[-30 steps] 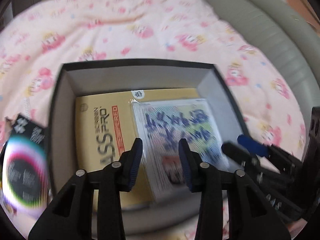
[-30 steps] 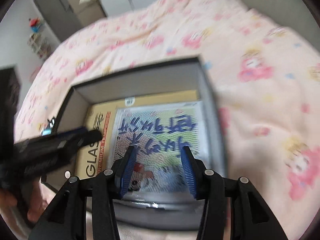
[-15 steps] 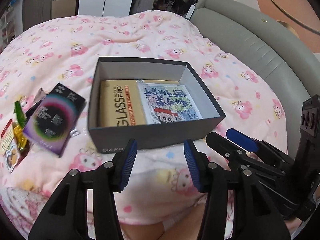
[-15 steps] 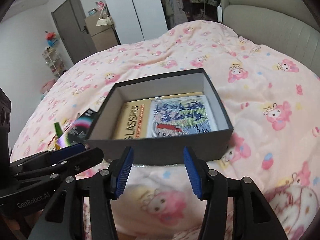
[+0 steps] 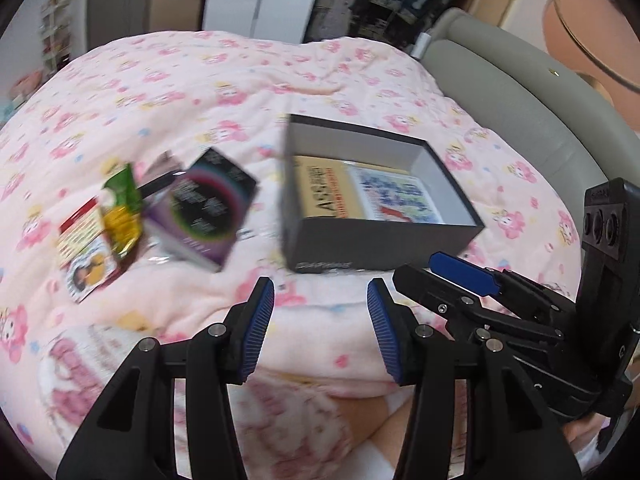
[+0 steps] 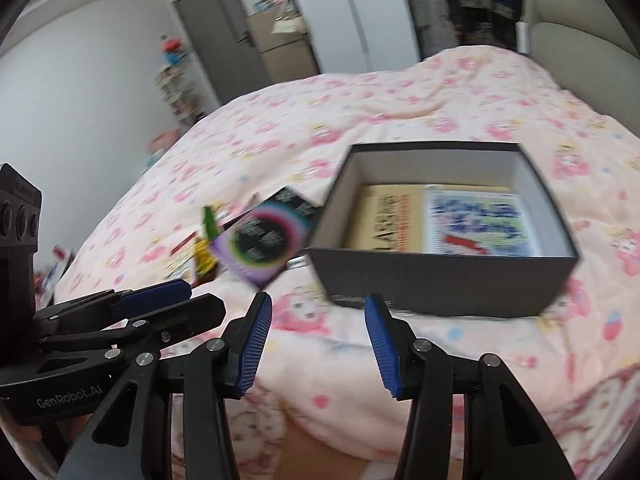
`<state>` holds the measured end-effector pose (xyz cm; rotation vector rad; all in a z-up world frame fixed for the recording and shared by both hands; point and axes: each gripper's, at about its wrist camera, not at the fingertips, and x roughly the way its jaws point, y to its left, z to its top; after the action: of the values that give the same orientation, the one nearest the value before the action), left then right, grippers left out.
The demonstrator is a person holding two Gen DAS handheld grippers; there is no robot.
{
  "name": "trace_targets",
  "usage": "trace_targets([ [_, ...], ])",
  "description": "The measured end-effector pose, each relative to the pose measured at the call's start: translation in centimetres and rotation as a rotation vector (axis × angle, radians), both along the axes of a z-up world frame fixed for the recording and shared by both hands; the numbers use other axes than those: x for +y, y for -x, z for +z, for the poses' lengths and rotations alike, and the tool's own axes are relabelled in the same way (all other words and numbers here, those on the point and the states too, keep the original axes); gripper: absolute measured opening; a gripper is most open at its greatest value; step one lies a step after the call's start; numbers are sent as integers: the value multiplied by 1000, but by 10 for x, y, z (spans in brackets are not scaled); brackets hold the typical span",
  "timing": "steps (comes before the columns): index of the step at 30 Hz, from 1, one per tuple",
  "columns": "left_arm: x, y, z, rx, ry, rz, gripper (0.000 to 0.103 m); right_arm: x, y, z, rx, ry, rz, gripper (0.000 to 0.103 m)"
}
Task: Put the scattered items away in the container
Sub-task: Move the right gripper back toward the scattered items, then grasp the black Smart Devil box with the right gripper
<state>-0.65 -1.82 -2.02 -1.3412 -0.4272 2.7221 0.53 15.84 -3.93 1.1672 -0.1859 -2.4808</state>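
A dark grey open box (image 5: 380, 246) (image 6: 440, 284) sits on the pink bed cover. Inside lie a yellow flat pack (image 5: 320, 192) (image 6: 384, 216) and a blue-and-white printed pack (image 5: 396, 196) (image 6: 476, 220). Left of the box lie a purple-black box with a rainbow ring (image 5: 204, 212) (image 6: 264, 244), a green-yellow snack packet (image 5: 122, 212) (image 6: 206, 240) and a red-white card pack (image 5: 82, 248). My left gripper (image 5: 320, 328) is open and empty, near and below the box. My right gripper (image 6: 316, 340) is open and empty beside it.
The pink cartoon-print bed cover (image 5: 180, 92) spreads all around. A grey padded headboard (image 5: 520, 92) runs along the right. Wardrobe doors (image 6: 360, 20) and a grey door (image 6: 216, 36) stand at the back. The right gripper's body (image 5: 520, 312) shows in the left wrist view.
Both grippers have pulled back and up from over the box, and swung left. The scattered items left of the box have come into fuller view. Both stay open and empty.
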Motion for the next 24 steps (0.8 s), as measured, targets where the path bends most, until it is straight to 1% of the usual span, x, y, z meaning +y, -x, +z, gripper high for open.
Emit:
trace_targets([
  [4,-37,-8,-9,-7,-38,81,49,-41,12,-4,-6,-28,76,42],
  [7,-63,-10,-11,9,-53,140,48,-64,24,-4,-10,-31,116,42],
  [11,-93,-9,-13,25,-53,184,48,-92,39,-5,-8,-43,159,42],
  [14,-113,-3,-23,10,-87,211,48,-106,53,-14,-32,-33,177,42],
  [18,-146,27,-48,-86,-175,319,48,-110,76,-36,-94,-39,128,42],
  [20,-159,49,-59,-123,-219,339,48,-112,86,-47,-115,-63,115,42],
  [22,-168,75,-70,-160,-229,333,48,-118,92,-58,-134,-97,118,42],
  [24,-172,96,-80,-192,-194,353,50,-121,97,-73,-176,-111,122,42],
])
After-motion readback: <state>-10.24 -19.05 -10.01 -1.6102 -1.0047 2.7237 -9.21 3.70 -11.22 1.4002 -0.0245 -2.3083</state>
